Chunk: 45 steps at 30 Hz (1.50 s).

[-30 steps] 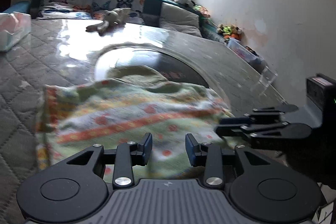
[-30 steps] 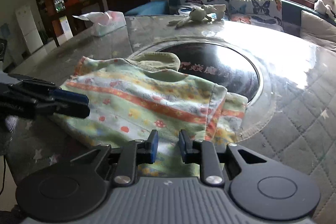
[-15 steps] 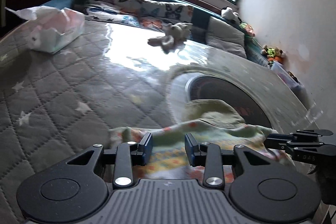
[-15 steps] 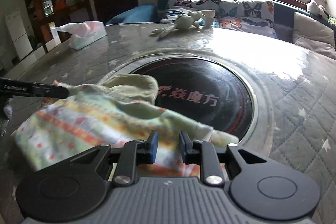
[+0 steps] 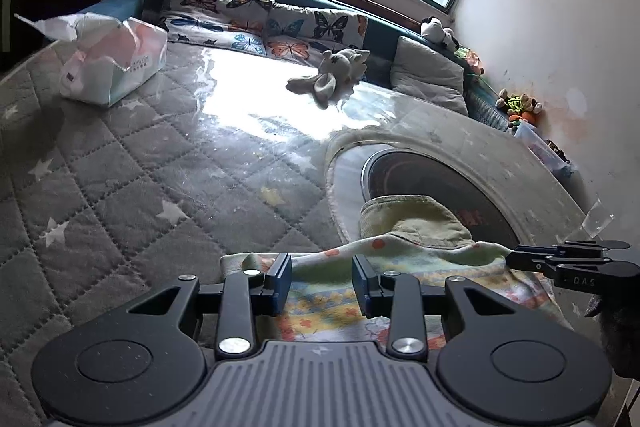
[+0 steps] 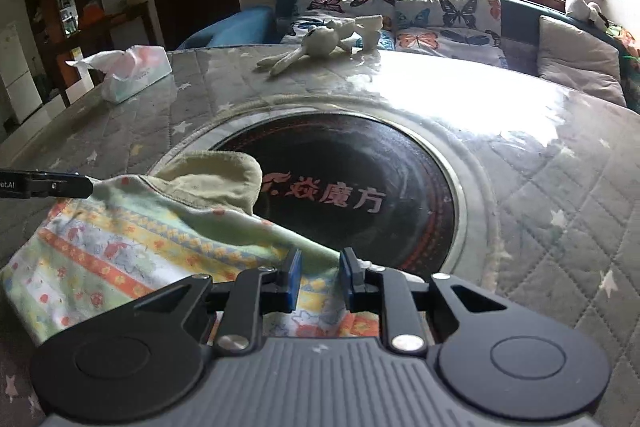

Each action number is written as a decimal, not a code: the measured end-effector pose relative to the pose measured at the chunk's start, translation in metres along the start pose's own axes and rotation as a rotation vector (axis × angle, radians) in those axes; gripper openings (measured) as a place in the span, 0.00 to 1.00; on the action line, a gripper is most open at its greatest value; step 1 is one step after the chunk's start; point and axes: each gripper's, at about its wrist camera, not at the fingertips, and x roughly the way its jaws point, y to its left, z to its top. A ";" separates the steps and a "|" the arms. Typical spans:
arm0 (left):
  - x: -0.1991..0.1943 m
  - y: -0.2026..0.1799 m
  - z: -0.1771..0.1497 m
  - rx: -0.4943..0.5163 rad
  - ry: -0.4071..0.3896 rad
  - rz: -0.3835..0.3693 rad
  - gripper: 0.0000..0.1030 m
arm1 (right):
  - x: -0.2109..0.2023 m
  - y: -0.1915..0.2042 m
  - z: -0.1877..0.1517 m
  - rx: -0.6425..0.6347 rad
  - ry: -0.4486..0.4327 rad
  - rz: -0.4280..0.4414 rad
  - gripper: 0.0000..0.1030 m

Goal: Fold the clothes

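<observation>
The tabletop [image 5: 132,163] under me is big, w/ a grey quilted star cover under clear plastic. Set in its middle is a round black hotplate [image 6: 360,163] w/ a metal ring & red characters. The garment [image 6: 132,239], pale green w/ orange & yellow printed bands, lies on the near part of the tabletop; its plain green collar end [image 5: 412,219] laps over the hotplate's rim. Far side: tissue pack [image 5: 116,59] & a white plush rabbit [image 5: 332,75], well apart. My left tongs [image 5: 322,281] sit low at the garment's near edge, jaws parted, cloth showing in the gap; can't tell if they touch it. My right tongs [image 6: 319,279] likewise, jaws a bit narrower apart, over the garment's other edge, gripping nothing I can see.
</observation>
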 end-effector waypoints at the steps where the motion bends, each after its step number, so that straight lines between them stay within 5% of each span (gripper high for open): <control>1: -0.002 -0.003 0.000 0.006 -0.002 -0.003 0.36 | -0.003 0.002 0.001 -0.004 -0.002 0.007 0.20; 12: -0.017 -0.029 -0.009 0.073 -0.010 -0.009 0.54 | -0.016 0.070 -0.001 -0.136 -0.016 0.189 0.20; 28: -0.047 -0.010 -0.030 -0.013 -0.013 0.098 0.75 | -0.030 0.134 -0.026 -0.325 -0.005 0.264 0.23; 39: -0.059 0.000 -0.040 -0.054 -0.016 0.141 1.00 | -0.031 0.167 -0.027 -0.396 -0.017 0.316 0.23; 45: -0.059 0.000 -0.039 -0.058 -0.013 0.136 1.00 | -0.019 0.185 -0.031 -0.425 0.012 0.335 0.24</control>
